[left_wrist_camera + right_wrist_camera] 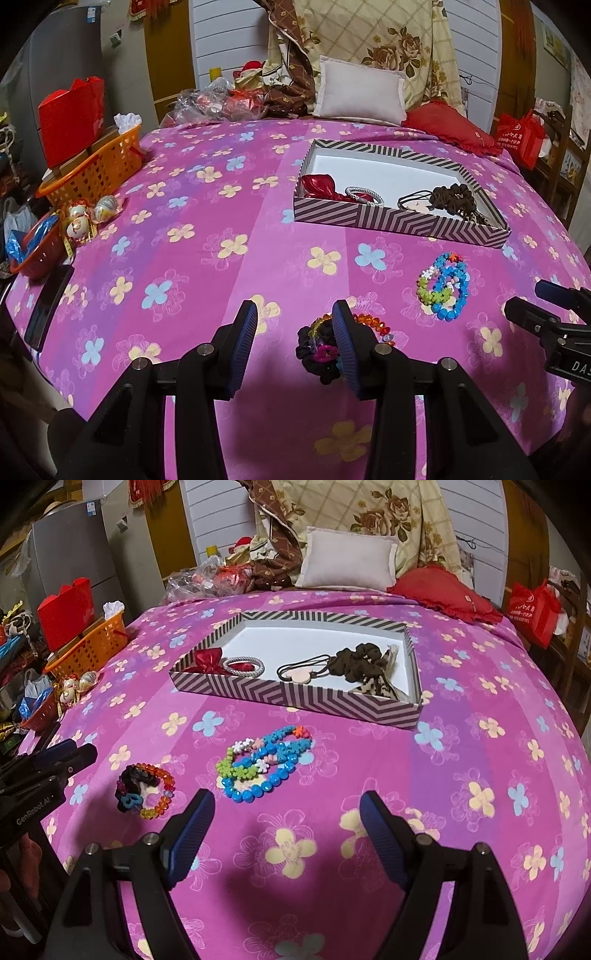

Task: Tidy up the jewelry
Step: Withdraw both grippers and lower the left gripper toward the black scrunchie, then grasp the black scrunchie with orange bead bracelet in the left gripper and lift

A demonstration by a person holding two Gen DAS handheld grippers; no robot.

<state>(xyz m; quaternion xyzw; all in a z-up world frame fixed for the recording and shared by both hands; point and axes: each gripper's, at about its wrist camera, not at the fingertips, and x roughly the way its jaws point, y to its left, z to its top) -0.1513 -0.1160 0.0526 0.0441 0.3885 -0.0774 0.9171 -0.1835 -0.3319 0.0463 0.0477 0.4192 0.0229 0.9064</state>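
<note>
- A bed with a pink flowered sheet (369, 760) carries a striped box (303, 698); pillows lie beyond the box.
- Blue bead bracelets (264, 762) lie before the box, just ahead of the right hand-held gripper (286, 814), jaws spread, empty.
- A dark scrunchie pile (321, 350) lies beside the left hand-held gripper (293, 314), released.

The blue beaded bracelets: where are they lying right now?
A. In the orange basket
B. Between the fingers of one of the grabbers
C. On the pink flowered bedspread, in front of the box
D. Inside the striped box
C: the blue beaded bracelets lie on the pink bedspread, outside the striped box, and nothing touches them.
</note>
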